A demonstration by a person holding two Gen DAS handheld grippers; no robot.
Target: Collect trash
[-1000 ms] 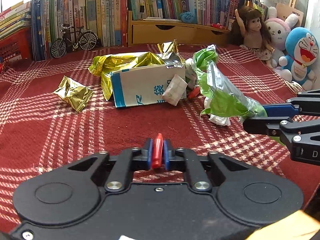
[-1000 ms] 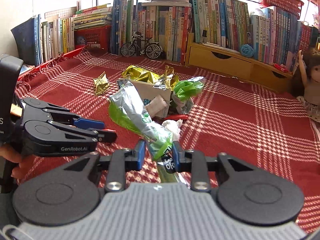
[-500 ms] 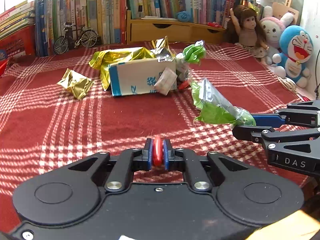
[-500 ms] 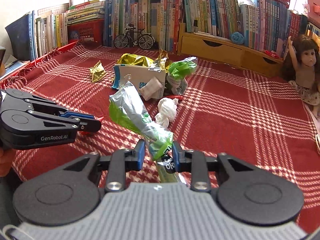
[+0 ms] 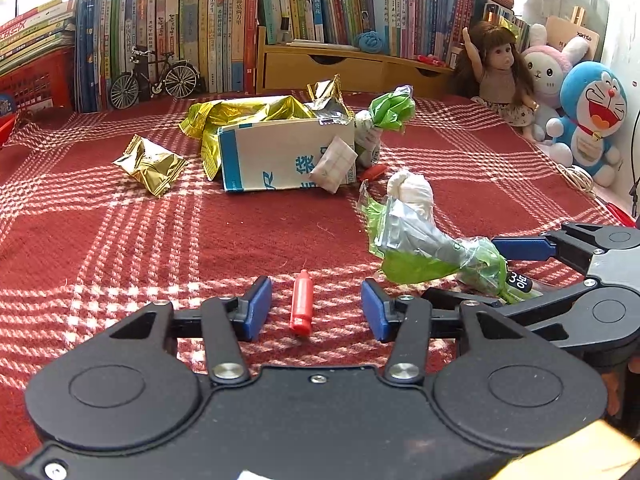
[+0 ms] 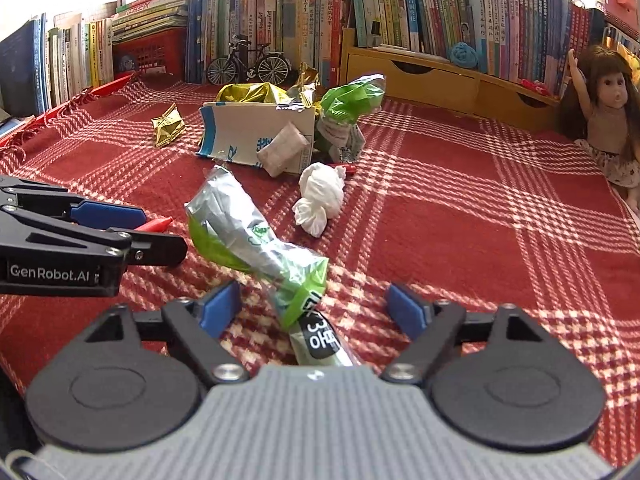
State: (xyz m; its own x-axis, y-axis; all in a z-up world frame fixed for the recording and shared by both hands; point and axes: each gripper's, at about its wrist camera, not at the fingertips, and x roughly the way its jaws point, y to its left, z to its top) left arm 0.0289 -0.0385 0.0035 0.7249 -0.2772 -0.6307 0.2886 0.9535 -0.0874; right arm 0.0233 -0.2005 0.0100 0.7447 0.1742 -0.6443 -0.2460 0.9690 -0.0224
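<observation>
— Both just let go?
— Yes. The left gripper (image 5: 316, 312) has just opened round the red cap (image 5: 302, 302); the right gripper (image 6: 314, 308) gapes, the green wrapper (image 6: 256, 240) lying lengthwise between its pads, untouched, near the cloth's (image 6: 460, 220) front edge.

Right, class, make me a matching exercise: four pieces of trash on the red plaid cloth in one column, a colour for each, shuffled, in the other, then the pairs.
Things:
1. pen cap
2. crumpled tissue
3. small candy wrapper
4. long snack bag

Colours:
A. white
B. green and silver
C. red
D. gold

Pairs: 1-C, 2-A, 3-D, 4-B
</observation>
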